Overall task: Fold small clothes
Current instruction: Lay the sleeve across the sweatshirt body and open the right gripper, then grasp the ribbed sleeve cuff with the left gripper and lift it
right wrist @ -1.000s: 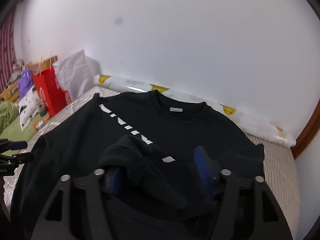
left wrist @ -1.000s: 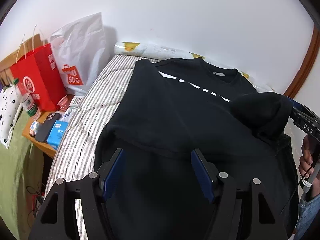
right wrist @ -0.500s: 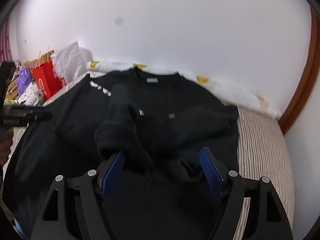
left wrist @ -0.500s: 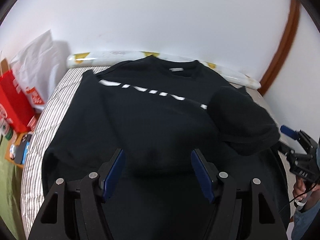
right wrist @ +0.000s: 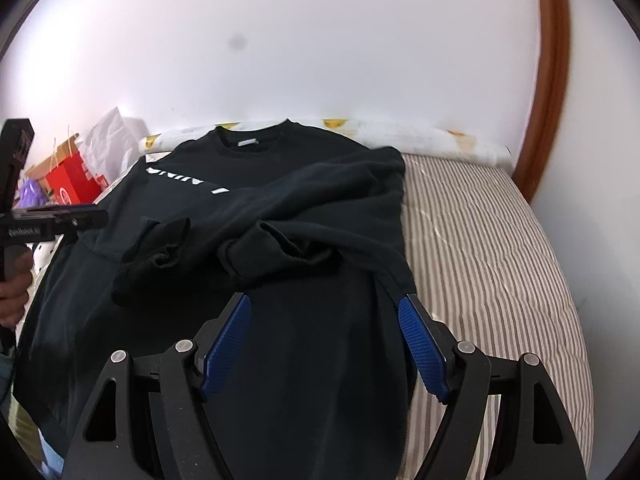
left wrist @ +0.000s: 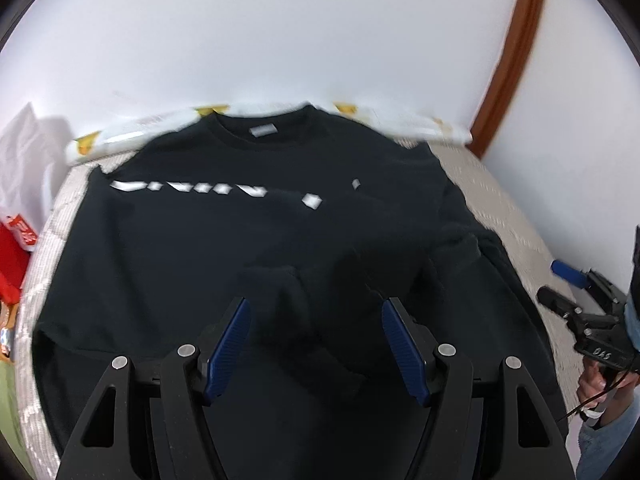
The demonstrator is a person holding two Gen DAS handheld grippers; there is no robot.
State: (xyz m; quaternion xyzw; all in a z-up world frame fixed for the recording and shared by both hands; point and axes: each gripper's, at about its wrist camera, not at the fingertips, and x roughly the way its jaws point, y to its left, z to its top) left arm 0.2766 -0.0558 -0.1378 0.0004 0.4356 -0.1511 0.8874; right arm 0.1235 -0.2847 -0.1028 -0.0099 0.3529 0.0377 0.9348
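Striped grey-and-white bedding (right wrist: 480,248) covers the bed we work on, set against a plain white wall (right wrist: 320,60) with a brown wooden door frame (right wrist: 554,80) at the right. Our black long-sleeved sweatshirt (right wrist: 304,216) lies flat there, one sleeve (right wrist: 256,216) folded across its chest, red paper bag (right wrist: 70,188) beyond. We hold the left gripper (left wrist: 316,330) and right gripper (right wrist: 322,332) wide apart above it, gripping nothing.

A home bedroom: a striped mattress (right wrist: 480,248) against the wall, shopping bags (right wrist: 72,182) alongside.
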